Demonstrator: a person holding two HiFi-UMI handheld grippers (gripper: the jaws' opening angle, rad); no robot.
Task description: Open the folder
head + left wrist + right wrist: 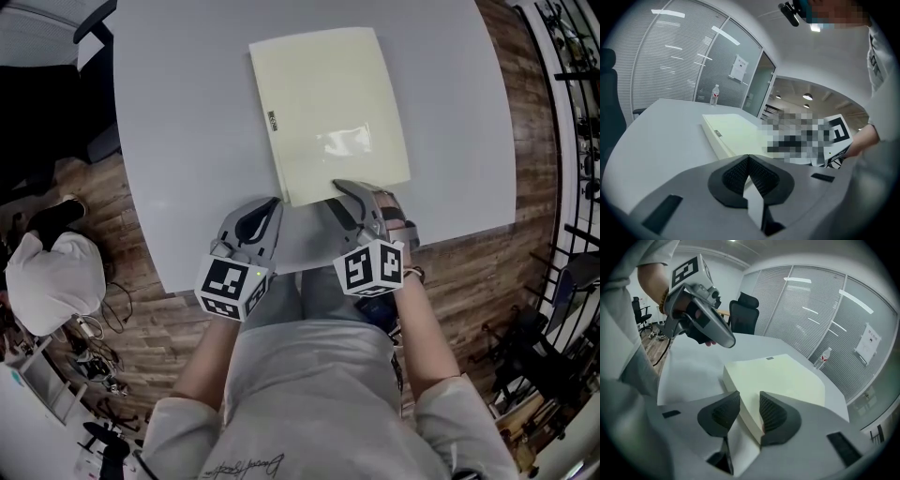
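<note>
A pale yellow folder (328,103) lies shut and flat on the grey table (178,141). My right gripper (339,194) is at the folder's near edge, right of the middle. In the right gripper view its jaws (749,397) stand partly apart with the folder's (783,378) near edge between them; one pad lies over the cover, the other beside the side wall. I see no firm pinch. My left gripper (276,202) hovers just off the near left corner, apart from the folder (736,133). Its pads meet at the tip (749,158) with nothing held.
The table's near edge (234,274) runs just under both grippers, close to the person's lap. A water bottle (714,95) stands at the table's far side by the glass wall. A black office chair (745,312) stands beyond the table. A white bundle (56,272) lies on the wooden floor at the left.
</note>
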